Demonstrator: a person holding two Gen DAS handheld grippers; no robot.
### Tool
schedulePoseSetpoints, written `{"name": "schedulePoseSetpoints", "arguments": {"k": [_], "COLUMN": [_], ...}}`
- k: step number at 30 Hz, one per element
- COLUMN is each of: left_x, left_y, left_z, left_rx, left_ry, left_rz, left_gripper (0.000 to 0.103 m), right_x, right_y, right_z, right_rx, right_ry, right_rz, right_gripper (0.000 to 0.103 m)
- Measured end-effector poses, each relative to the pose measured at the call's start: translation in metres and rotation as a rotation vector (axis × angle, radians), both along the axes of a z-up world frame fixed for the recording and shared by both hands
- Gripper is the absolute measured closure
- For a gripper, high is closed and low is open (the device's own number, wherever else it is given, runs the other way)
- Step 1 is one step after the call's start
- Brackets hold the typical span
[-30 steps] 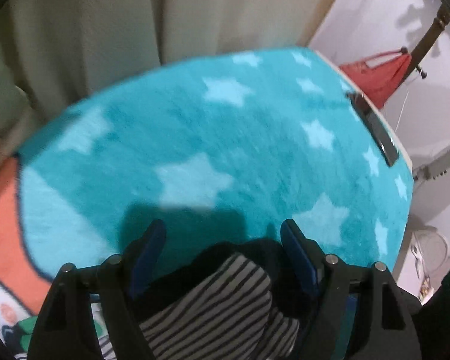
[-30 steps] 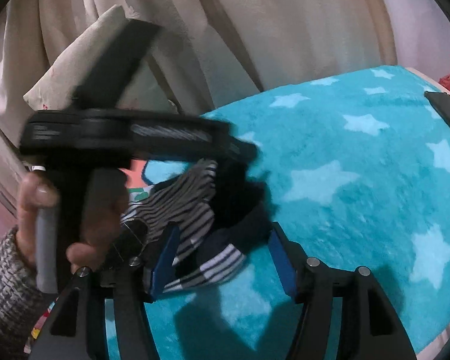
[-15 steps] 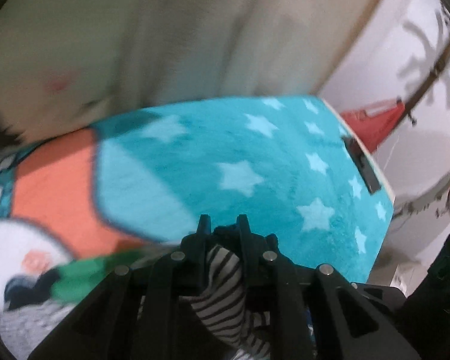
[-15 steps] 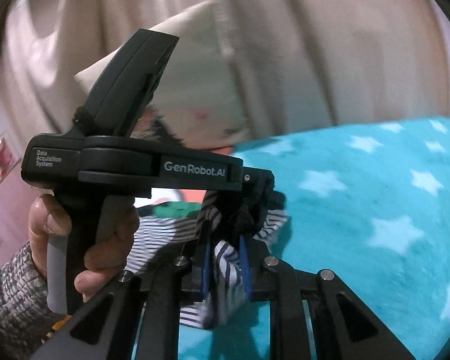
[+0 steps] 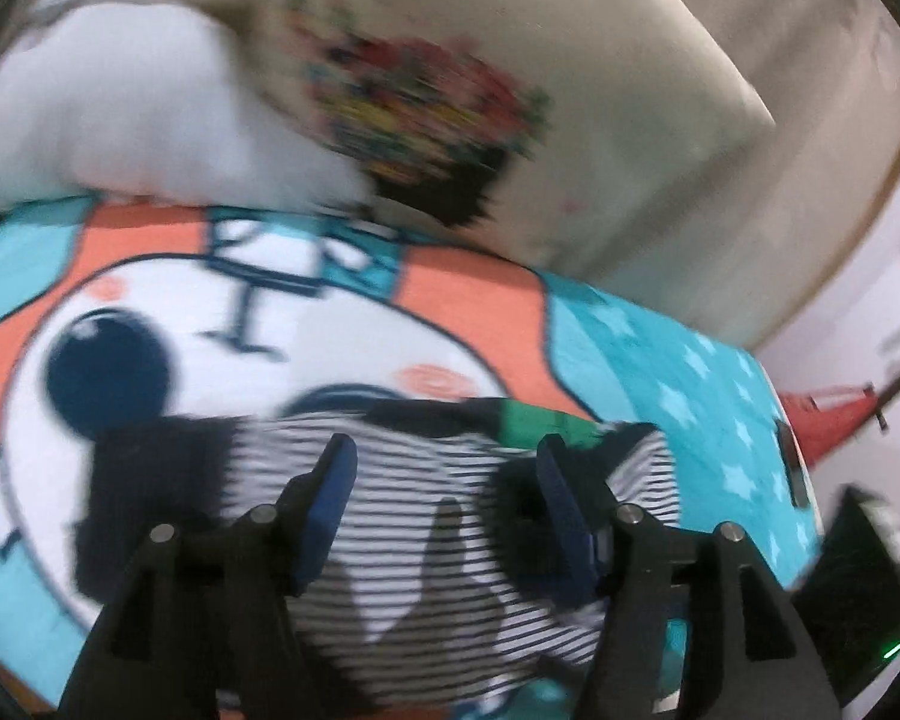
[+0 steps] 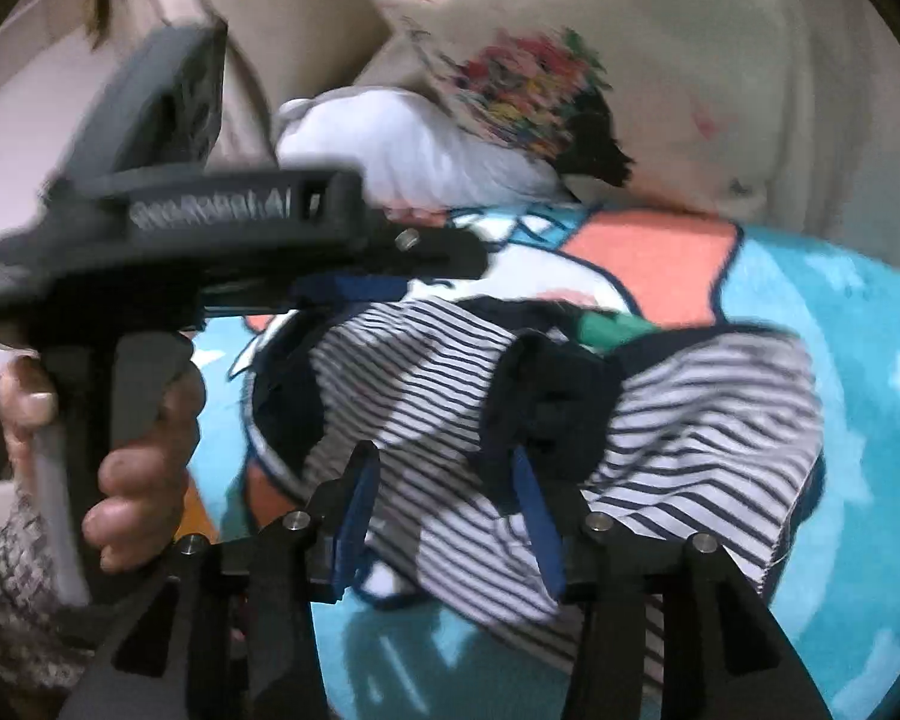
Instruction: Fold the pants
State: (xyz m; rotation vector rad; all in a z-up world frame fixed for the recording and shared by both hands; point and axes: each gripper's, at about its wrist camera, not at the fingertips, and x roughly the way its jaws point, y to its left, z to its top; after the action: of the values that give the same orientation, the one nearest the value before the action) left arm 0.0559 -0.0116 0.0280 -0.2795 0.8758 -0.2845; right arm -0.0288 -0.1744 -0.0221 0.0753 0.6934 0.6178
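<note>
Left gripper [image 5: 447, 474]: jaws spread wide, nothing held, above the striped pants [image 5: 426, 528]. Pants lie crumpled on the teal cartoon blanket [image 5: 648, 360], near a printed pillow [image 6: 678, 90]. Right gripper [image 6: 447, 483]: jaws wide apart, empty, over the pants.

Dim indoor light, heavy motion blur both views, fisheye warp w/ dark corners.
</note>
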Motion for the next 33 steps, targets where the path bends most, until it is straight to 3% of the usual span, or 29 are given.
{"name": "schedulePoseSetpoints", "arguments": {"k": [3, 6, 9, 12, 15, 16, 17, 18, 23, 30, 33], "left_x": [-0.01, -0.012, -0.014, -0.019, -0.02, -0.02, -0.019, -0.018, -0.007, 0.012, 0.009], "left_y": [0.018, 0.012, -0.01, -0.033, -0.046, -0.049, -0.052, -0.053, -0.067, -0.102, -0.097], "left_z": [-0.003, -0.008, -0.019, -0.029, -0.037, -0.04, -0.044, -0.046, -0.047, -0.044, -0.045], "left_rx": [0.015, 0.004, 0.017, 0.052, 0.093, 0.11, 0.129, 0.136, 0.17, 0.183, 0.187], "left_ry": [-0.013, -0.012, 0.001, 0.006, 0.001, 0.001, 0.005, 0.008, -0.002, -0.021, 0.017], "left_rz": [0.045, 0.01, -0.054, -0.114, -0.124, -0.121, -0.113, -0.108, -0.088, -0.114, -0.108], "left_gripper": [0.042, 0.042, 0.042, 0.042, 0.042, 0.042, 0.042, 0.042, 0.042, 0.042, 0.042], "right_x": [-0.017, -0.015, -0.005, 0.016, 0.035, 0.042, 0.048, 0.053, 0.054, 0.057, 0.061], "right_y": [-0.023, -0.065, -0.099, -0.122, -0.127, -0.128, -0.127, -0.124, -0.127, -0.157, -0.165], "right_z": [0.019, 0.027, 0.014, -0.005, -0.025, -0.03, -0.035, -0.039, -0.026, 0.0, -0.004], "right_rx": [0.002, 0.018, 0.03, 0.086, 0.188, 0.227, 0.275, 0.313, 0.365, 0.288, 0.203], "right_ry": [-0.063, -0.066, 0.025, 0.132, 0.196, 0.217, 0.241, 0.265, 0.224, 0.142, 0.147], "right_rz": [-0.041, -0.198, -0.358, -0.384, -0.33, -0.31, -0.288, -0.267, -0.264, -0.391, -0.441], "right_gripper": [0.052, 0.044, 0.043, 0.043, 0.044, 0.05, 0.079, 0.087, 0.094, 0.094, 0.09]}}
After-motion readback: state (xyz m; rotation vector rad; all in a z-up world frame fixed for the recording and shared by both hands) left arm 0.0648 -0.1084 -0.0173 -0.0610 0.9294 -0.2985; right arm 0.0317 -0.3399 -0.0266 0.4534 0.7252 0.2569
